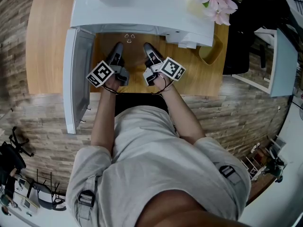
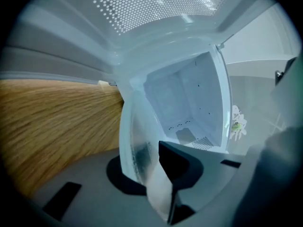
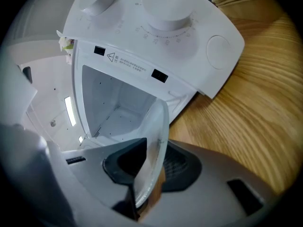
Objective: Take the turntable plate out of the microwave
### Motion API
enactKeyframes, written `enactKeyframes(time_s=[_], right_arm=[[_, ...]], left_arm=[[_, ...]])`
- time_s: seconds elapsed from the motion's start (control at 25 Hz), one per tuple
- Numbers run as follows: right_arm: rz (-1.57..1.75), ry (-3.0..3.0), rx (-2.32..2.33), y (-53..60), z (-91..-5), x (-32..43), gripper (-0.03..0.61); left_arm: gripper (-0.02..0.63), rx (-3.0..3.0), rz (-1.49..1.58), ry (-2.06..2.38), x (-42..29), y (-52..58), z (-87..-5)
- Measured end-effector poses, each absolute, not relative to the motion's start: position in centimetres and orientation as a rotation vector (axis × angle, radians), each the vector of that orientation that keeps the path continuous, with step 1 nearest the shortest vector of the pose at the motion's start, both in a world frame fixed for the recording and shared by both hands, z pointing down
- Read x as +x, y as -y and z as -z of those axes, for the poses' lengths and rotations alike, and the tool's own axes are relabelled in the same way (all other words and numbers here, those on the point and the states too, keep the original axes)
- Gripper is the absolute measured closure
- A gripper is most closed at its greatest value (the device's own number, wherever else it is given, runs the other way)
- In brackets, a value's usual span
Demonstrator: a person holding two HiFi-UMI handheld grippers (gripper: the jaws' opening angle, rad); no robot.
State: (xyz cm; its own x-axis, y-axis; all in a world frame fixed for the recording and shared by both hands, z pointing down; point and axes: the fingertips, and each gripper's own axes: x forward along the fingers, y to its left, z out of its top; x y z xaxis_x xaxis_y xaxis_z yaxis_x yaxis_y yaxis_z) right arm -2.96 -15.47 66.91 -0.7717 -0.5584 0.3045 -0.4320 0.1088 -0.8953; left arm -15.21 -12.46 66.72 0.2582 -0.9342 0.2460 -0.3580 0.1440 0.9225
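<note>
We hold the plate [image 3: 154, 136] level, the left gripper [image 1: 116, 51] clamped on its left rim and the right gripper [image 1: 149, 51] on its right, just before the open microwave [image 1: 142, 13].

Microwave [image 1: 142, 8] top cropped by head view's edge; label [image 3: 128, 60] print unreadable.

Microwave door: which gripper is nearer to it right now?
Left. The left gripper, shut on the glass turntable plate, is on the side of the open microwave door; the right gripper grips the plate's other side, toward the control dials.
</note>
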Motion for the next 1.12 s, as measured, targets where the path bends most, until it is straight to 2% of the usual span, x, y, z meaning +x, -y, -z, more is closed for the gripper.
enactKeyframes(time_s=[0.44, 0.76, 0.88, 1.12], right_arm=[[1.755, -2.234, -1.022, 13.8, -66.7, -2.2, 0.485], [1.735, -2.242, -0.973, 16.1, -66.9, -2.9, 0.453], [1.738, -2.265, -0.964, 16.4, -66.9, -3.2, 0.485], [1.73, -2.301, -0.981, 15.4, -66.4, -3.3, 0.483]], left_arm=[[0.538, 1.418, 0.67, 1.244, -14.4, 10.9, -66.5], [0.535, 1.416, 0.644, 1.231, -13.8, 10.1, -66.9], [0.532, 1.434, 0.627, 1.239, -13.9, 10.1, -66.7], [0.528, 1.471, 0.586, 1.243, -14.3, 9.8, -66.0]])
